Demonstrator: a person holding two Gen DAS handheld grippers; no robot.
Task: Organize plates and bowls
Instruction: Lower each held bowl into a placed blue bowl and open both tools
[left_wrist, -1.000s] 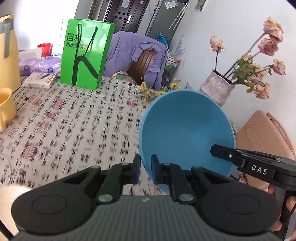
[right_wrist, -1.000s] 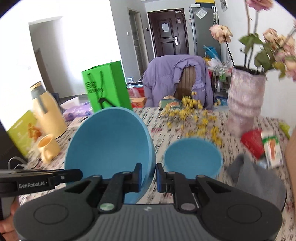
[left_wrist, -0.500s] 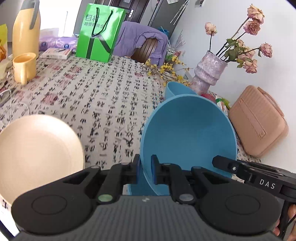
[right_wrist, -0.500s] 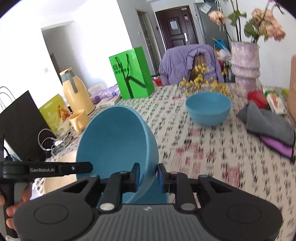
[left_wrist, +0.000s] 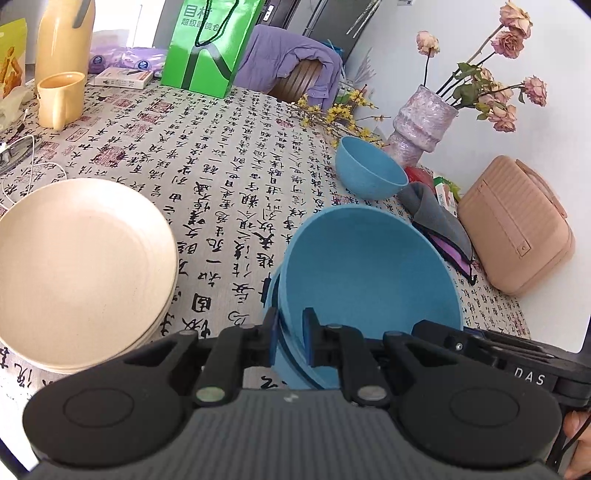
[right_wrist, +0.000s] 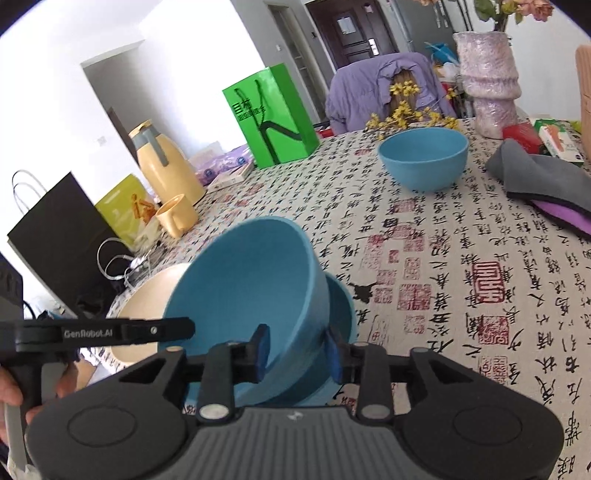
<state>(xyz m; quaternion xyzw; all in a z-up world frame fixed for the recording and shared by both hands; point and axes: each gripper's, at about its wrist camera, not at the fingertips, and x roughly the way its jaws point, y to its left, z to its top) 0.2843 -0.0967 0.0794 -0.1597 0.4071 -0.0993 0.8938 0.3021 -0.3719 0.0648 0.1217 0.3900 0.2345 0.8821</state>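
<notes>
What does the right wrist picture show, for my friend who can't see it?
The right gripper, jaws opening, is letting go of a tilted blue bowl that sits in another blue bowl on a patterned tablecloth. A third blue bowl stands farther back, near a green bag.

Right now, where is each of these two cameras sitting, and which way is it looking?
Left wrist: rides the left gripper, looking down across the table; it is shut on the top blue bowl; cream plates alongside.
Right wrist: rides the right gripper, whose jaws are opening around that bowl; a hand shows.
Both share the nested bowls, the far bowl and green bag.
</notes>
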